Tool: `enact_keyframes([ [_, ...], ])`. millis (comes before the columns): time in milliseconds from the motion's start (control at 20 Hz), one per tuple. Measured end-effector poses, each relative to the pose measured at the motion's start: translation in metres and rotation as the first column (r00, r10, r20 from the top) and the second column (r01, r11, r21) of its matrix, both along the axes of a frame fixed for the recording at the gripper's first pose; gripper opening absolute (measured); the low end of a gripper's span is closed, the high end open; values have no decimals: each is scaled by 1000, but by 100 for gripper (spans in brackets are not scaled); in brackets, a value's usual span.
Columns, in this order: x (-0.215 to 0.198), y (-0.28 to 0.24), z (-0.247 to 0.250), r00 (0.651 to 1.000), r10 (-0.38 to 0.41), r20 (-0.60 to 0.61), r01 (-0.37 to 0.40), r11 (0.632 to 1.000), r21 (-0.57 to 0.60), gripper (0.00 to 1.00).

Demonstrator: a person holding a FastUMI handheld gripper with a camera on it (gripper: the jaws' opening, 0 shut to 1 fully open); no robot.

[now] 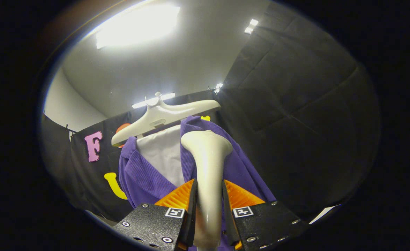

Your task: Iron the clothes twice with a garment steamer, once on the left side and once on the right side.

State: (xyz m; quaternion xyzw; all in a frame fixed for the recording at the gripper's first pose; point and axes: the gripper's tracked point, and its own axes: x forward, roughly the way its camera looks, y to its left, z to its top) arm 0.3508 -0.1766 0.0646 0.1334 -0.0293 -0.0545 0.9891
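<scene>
Purple ribbed garment hangs open-fronted over a white lining on a pale hanger, just beyond my fingers | dark cloth wall close behind, open room above | my gripper clamps the cream steamer by its neck, head flared against the right front panel | no readable brand.

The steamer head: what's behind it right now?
Behind the cream plastic garment steamer, gripped by the gripper, hangs the purple ribbed jacket on a cream hanger, a white lining showing. The steamer covers the jacket's front just behind it.
</scene>
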Motion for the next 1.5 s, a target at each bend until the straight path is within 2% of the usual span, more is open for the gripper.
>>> enact_keyframes([
  [350, -29, -13, -59, 994, 48, -100, -44, 998, 44, 36],
  [450, -22, -6, -68, 992, 55, -114, -48, 997, 57, 36],
  [950, -89, -12, -134, 974, 68, -215, -53, 996, 74, 36],
  [1300, -117, -25, -195, 951, 31, -308, 1, 995, 102, 36],
  [1500, -122, -37, -249, 914, 9, -405, 48, 991, 129, 36],
])
